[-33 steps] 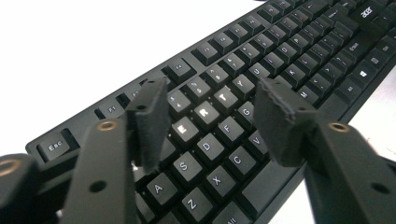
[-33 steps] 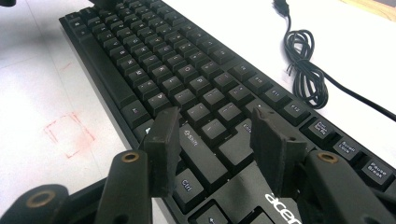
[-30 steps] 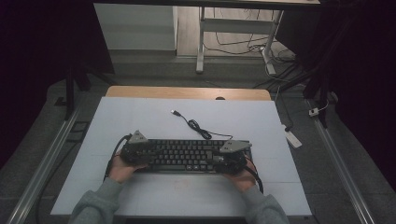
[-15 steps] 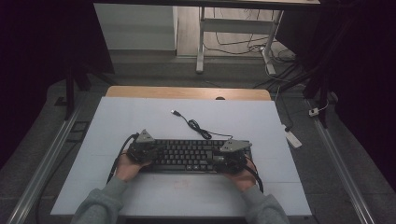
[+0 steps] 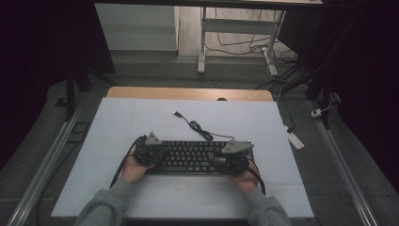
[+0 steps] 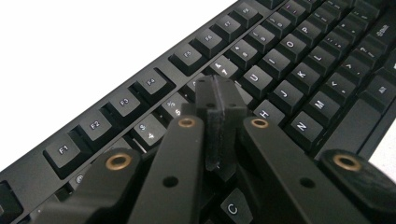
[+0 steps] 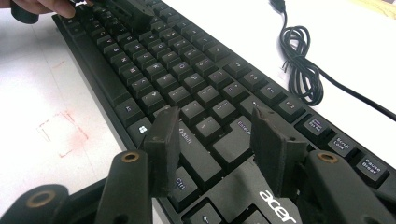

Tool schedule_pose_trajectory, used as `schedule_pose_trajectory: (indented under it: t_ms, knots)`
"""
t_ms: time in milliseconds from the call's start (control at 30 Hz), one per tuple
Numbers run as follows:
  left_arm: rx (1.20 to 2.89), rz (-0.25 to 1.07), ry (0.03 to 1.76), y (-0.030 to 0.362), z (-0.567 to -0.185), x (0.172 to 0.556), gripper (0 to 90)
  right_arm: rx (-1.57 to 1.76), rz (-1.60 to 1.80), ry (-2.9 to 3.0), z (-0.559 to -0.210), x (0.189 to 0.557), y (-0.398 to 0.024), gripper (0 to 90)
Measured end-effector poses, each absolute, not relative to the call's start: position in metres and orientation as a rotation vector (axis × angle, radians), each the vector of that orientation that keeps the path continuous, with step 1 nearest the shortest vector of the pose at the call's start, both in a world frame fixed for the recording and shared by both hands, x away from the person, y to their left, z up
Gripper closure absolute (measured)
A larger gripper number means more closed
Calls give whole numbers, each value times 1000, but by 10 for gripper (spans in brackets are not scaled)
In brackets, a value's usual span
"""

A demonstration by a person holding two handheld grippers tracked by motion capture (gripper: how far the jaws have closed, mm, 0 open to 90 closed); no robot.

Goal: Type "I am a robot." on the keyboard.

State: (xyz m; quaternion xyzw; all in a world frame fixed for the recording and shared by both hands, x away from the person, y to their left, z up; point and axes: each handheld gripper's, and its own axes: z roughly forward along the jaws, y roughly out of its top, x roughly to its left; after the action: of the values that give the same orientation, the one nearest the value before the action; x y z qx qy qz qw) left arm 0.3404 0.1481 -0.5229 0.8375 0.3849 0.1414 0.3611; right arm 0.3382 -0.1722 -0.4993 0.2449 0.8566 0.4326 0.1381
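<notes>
Because the keyboard (image 5: 193, 157) is stiff and light, grip its end edges; your left gripper (image 6: 219, 100) is closed empty over its keys, your right gripper (image 7: 217, 140) parted.

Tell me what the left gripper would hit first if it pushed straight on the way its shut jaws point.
Probably the keyboard: the left gripper, jaws shut on nothing, aims at the keys near the number row; how close the tips already are is unclear.
</notes>
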Motion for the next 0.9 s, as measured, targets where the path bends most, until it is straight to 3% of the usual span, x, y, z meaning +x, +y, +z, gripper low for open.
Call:
schedule_pose_trajectory:
  t_ms: [467, 900]
  knots:
    - [2109, 374, 987, 151, -518, 338, 883, 708, 1248, 2474, -499, 338, -173, 529]
    - [2045, 331, 988, 177, -495, 315, 490, 725, 1250, 2471, -499, 340, -175, 528]
